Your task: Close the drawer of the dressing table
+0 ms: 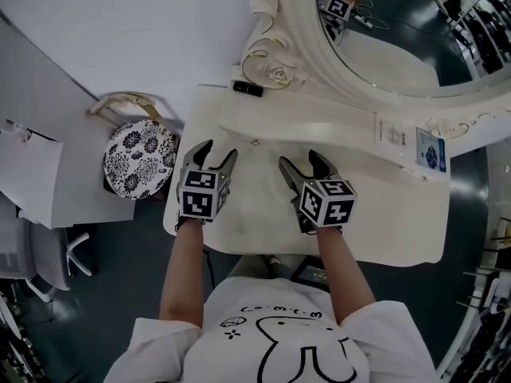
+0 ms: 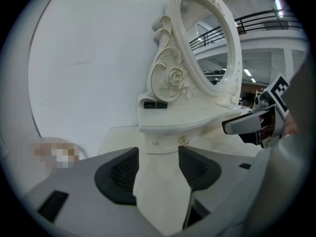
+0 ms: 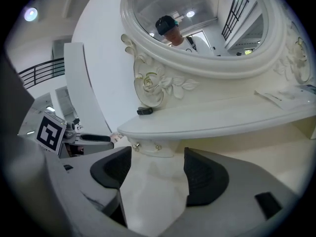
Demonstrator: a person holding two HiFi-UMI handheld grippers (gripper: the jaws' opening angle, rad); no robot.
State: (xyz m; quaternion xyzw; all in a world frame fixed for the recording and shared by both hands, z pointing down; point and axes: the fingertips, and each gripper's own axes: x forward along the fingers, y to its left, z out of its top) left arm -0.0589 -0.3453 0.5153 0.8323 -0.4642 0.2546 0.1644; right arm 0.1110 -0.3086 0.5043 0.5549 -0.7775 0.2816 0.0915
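Even, soft light; gripper views fisheye-warped with dark vignetted corners, sharp focus

The left arm (image 1: 182,266) and right arm (image 1: 345,268) reach forward side by side, and the left gripper (image 1: 217,153) and right gripper (image 1: 299,163) both have their jaws apart.

Grey left gripper (image 1: 214,156) and right gripper (image 1: 307,164) have black ribbed pads (image 2: 121,174) and black-and-white marker cubes (image 1: 200,203). The person wears a white T-shirt (image 1: 271,349) with a black cartoon print.

The dressing table (image 1: 383,214) is cream-white, the stool seat (image 1: 140,159) black-and-white floral, the small box (image 1: 247,88) black.
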